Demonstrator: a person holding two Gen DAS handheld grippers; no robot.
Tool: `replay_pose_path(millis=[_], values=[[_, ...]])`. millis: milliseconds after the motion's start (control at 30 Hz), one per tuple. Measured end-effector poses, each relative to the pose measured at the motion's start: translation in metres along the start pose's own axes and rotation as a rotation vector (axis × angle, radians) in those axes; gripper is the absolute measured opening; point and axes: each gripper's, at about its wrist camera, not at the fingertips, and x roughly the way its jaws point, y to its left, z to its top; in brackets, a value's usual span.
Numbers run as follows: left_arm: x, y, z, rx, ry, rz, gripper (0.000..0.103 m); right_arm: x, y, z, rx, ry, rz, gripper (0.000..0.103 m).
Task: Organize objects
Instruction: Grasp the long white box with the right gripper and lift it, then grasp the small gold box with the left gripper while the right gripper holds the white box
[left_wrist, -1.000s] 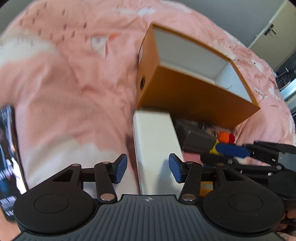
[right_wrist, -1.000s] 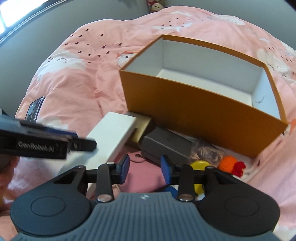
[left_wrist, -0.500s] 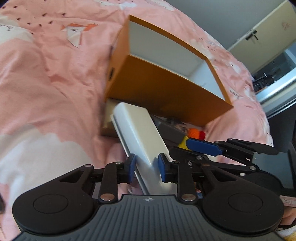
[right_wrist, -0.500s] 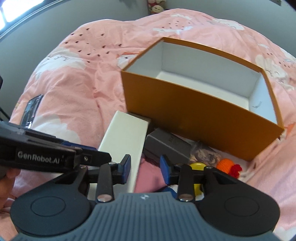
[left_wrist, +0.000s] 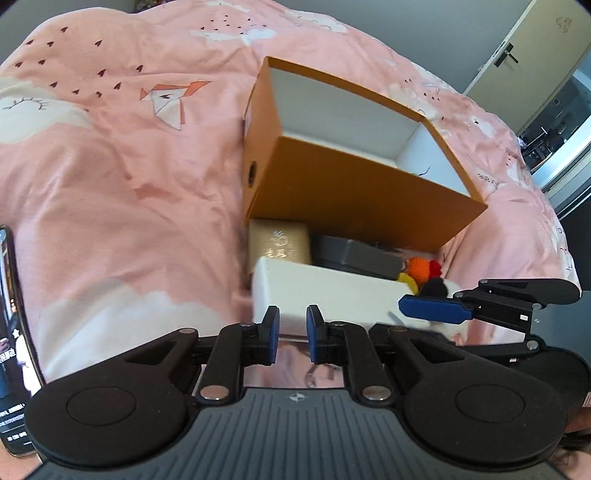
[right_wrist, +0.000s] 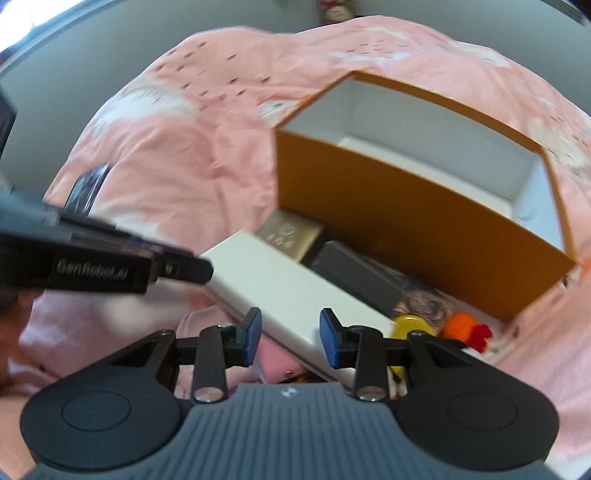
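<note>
Reading "GenRobot.AI", lettering marks the left gripper (right_wrist: 192, 267) beside the white box (right_wrist: 280, 288).

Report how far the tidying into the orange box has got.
Done: nothing; the orange box looks empty. In hand: the left gripper has just closed on the white box; the right gripper straddles it. Left: gold box, grey case, orange knitted toy.

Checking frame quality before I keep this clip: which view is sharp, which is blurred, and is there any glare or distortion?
Left wrist view: sharp, with print on the pink bedspread and the orange box edges crisp; strong fisheye bending, dark corners. Right wrist view: motion-blurred throughout, smearing the orange box and white box; bright window glare top left; only the right gripper is sharp.
</note>
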Motion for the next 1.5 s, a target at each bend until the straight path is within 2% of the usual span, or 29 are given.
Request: replay_pose_path(millis=[100, 200, 300, 400, 467, 533, 633, 700, 833, 933, 1067, 1167, 1333, 1400, 1467, 1500], values=[[0.003, 0.003, -0.001, 0.012, 0.015, -0.006, 0.016, 0.008, 0.011, 0.001, -0.091, 0.029, 0.005, 0.04], [0.004, 0.003, -0.005, 0.052, 0.015, 0.032, 0.016, 0.016, 0.025, 0.002, -0.223, 0.045, -0.014, 0.054], [0.005, 0.008, -0.006, 0.059, 0.012, 0.06, 0.019, 0.027, 0.034, 0.004, -0.323, 0.065, -0.035, 0.056], [0.006, 0.015, -0.005, 0.036, 0.019, 0.053, 0.021, 0.041, 0.037, 0.009, -0.361, 0.078, -0.063, 0.059], [0.007, 0.017, -0.005, 0.036, 0.02, 0.061, 0.022, 0.05, 0.037, 0.013, -0.359, 0.093, -0.058, 0.068], [0.008, 0.019, -0.004, 0.031, 0.022, 0.056, 0.022, 0.056, 0.041, 0.013, -0.385, 0.096, -0.067, 0.07], [0.009, 0.02, -0.004, 0.03, 0.023, 0.051, 0.023, 0.063, 0.048, 0.008, -0.436, 0.095, -0.095, 0.071], [0.01, 0.02, -0.004, 0.033, 0.022, 0.048, 0.023, 0.063, 0.047, 0.009, -0.433, 0.094, -0.106, 0.067], [0.004, 0.02, -0.003, 0.046, -0.004, 0.04, 0.023, 0.05, 0.031, 0.019, -0.324, 0.094, -0.063, 0.057], [-0.001, 0.017, -0.001, 0.054, -0.024, 0.027, 0.023, 0.037, 0.021, 0.022, -0.26, 0.088, -0.039, 0.053], [0.003, 0.013, 0.001, 0.073, -0.014, 0.023, 0.023, 0.015, 0.003, 0.027, -0.133, 0.064, -0.007, 0.046], [0.006, 0.006, 0.001, 0.094, -0.007, 0.016, 0.023, -0.002, -0.026, 0.033, 0.02, 0.051, 0.036, 0.043], [0.011, -0.003, 0.006, 0.121, -0.006, 0.002, 0.024, -0.012, -0.089, 0.028, 0.31, 0.033, 0.057, 0.039], [0.013, -0.005, 0.009, 0.124, -0.013, 0.022, 0.031, -0.008, -0.11, 0.021, 0.399, 0.051, 0.059, 0.037], [0.016, -0.008, 0.012, 0.133, -0.032, 0.043, 0.049, -0.003, -0.123, 0.011, 0.452, 0.06, 0.063, 0.034], [0.019, -0.008, 0.015, 0.131, -0.034, 0.05, 0.051, -0.002, -0.128, 0.007, 0.468, 0.064, 0.046, 0.033]])
